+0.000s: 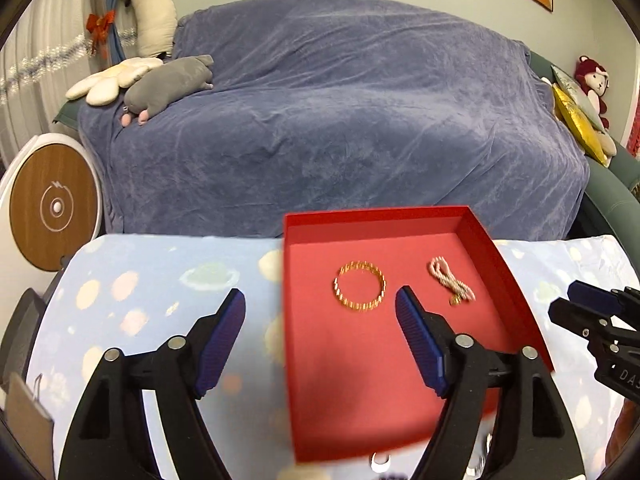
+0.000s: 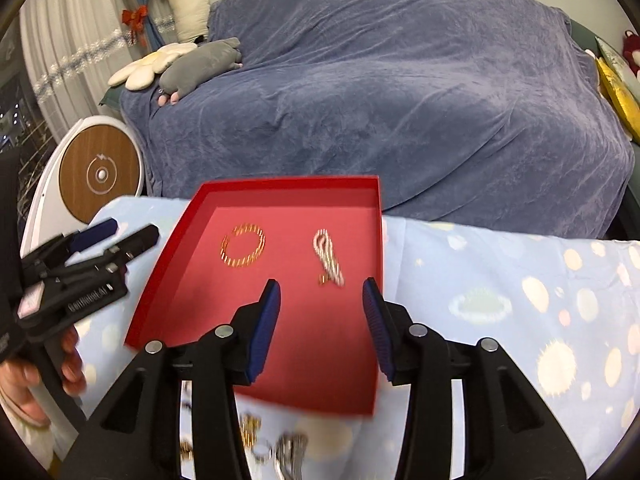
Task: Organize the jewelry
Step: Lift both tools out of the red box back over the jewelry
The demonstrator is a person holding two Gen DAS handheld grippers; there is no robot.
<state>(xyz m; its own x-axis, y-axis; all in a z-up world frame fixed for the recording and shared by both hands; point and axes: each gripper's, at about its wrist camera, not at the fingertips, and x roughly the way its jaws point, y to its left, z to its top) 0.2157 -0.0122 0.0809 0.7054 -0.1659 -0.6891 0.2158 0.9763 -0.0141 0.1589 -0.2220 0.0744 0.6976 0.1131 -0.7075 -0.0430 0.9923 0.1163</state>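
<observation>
A shallow red box (image 1: 496, 264) lies on a table covered with a pale blue cloth (image 1: 160, 280) printed with planets and spots. Inside the box, towards its far end, rest two pieces of jewelry side by side and apart from each other: a gold bracelet (image 1: 359, 286), lying flat as an open ring, and a pink beaded strand (image 1: 452, 283), looped and bunched, with a small gold fitting at its near end. The left gripper (image 1: 320, 296) hangs over the near left part of the box, its jaws spread wide, one blue pad over the cloth and the other over the red floor just short of the bracelet; nothing lies between them. The right gripper (image 2: 322, 290) hangs over the near right part of the box, its jaws moderately apart and empty, the strand lying just beyond the fingertips. A hand (image 2: 28, 384) grips the handle of the left tool. On the cloth nearer than the box lies more jewelry (image 2: 256, 440), blurred, gold and silver in colour. Behind the table stands a sofa draped in a blue-grey throw (image 1: 340, 100), bearing a grey plush toy (image 1: 168, 86).
</observation>
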